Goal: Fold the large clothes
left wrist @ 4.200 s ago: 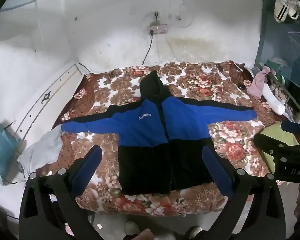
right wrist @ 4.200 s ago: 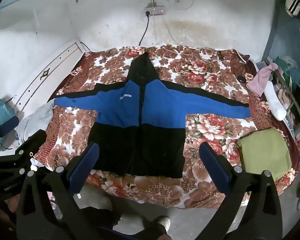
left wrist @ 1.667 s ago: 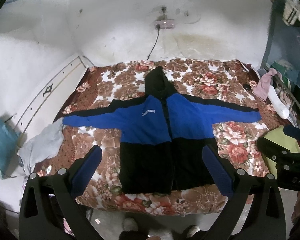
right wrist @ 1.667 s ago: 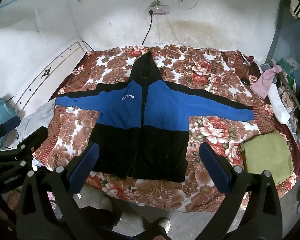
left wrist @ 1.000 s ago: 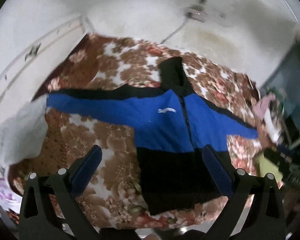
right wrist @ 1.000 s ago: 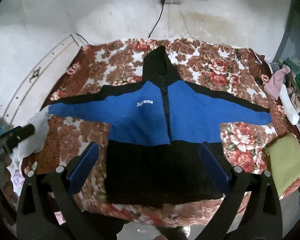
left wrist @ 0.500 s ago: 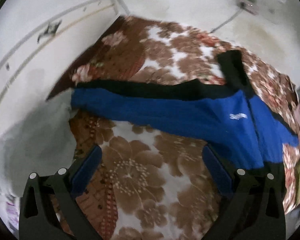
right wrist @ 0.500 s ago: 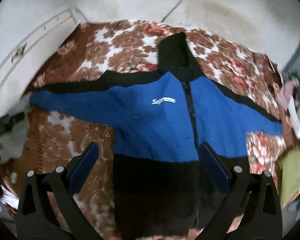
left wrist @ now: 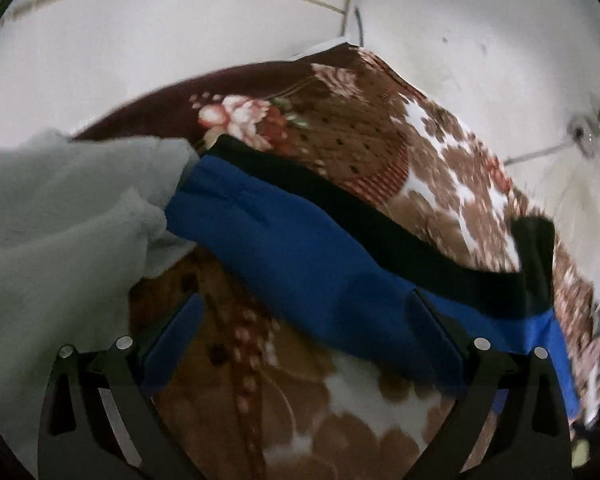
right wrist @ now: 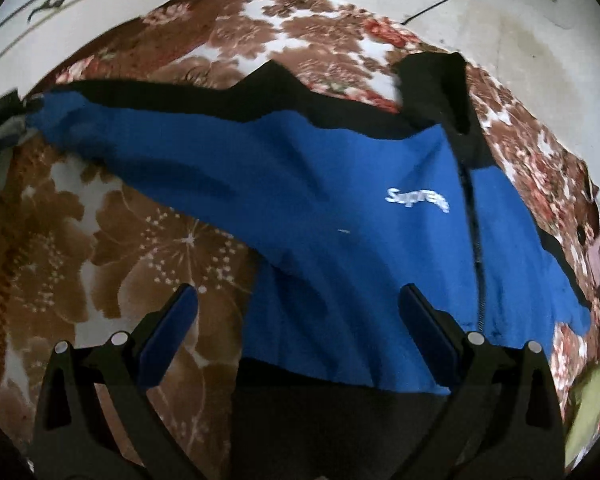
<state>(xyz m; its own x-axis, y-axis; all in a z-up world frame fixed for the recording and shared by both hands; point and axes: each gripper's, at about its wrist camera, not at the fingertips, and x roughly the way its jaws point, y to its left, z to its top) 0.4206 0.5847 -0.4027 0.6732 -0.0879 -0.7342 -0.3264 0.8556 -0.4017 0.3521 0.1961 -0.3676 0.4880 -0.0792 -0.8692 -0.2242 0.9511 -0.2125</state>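
A blue and black hooded jacket (right wrist: 340, 216) lies spread flat on the floral bedspread (right wrist: 100, 240), sleeves out to both sides. In the left wrist view its left sleeve (left wrist: 284, 240) runs across the frame. My left gripper (left wrist: 304, 316) is open and empty, low over the sleeve near the cuff. My right gripper (right wrist: 298, 308) is open and empty, low over the jacket's chest where the left sleeve joins the body.
A grey cloth (left wrist: 60, 216) lies at the bed's left edge, touching the sleeve cuff. The white wall (left wrist: 180, 20) stands behind the bed. A green folded cloth (right wrist: 588, 412) lies at the bed's right end.
Both grippers have moved down and left, close to the bed. The left one has gone to the left sleeve, the right one to the chest by that sleeve.
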